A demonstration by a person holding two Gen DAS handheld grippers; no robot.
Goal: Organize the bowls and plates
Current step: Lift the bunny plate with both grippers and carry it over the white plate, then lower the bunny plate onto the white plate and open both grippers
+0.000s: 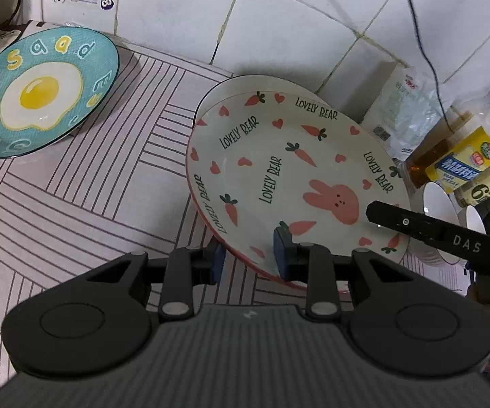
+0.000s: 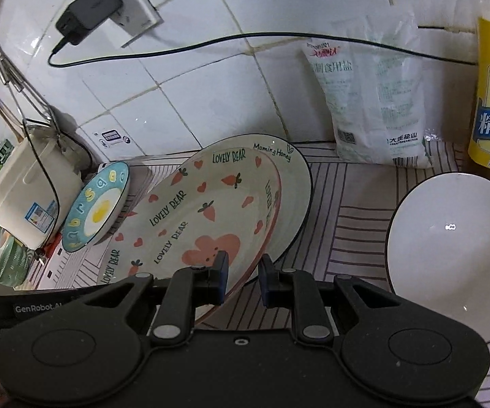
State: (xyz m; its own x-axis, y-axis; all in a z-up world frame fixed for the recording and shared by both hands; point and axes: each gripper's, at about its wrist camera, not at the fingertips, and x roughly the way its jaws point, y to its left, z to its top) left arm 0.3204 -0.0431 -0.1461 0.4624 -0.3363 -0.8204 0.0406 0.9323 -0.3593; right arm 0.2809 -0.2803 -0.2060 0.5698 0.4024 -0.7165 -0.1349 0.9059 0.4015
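Together, the left gripper and right gripper pinch opposite rims of the rabbit-and-carrot "Lovely Bear" plate, jaws narrowed onto its edge, holding it tilted over a second plate lettered "Morning Honey". Done well, I judge, both hands would lower evenly so the rims nest without clatter. Only the right wrist view shows that lettering, the white bowl, the green bowl and the wall charger; the left view shows the fried-egg plate lying well apart on the striped mat.
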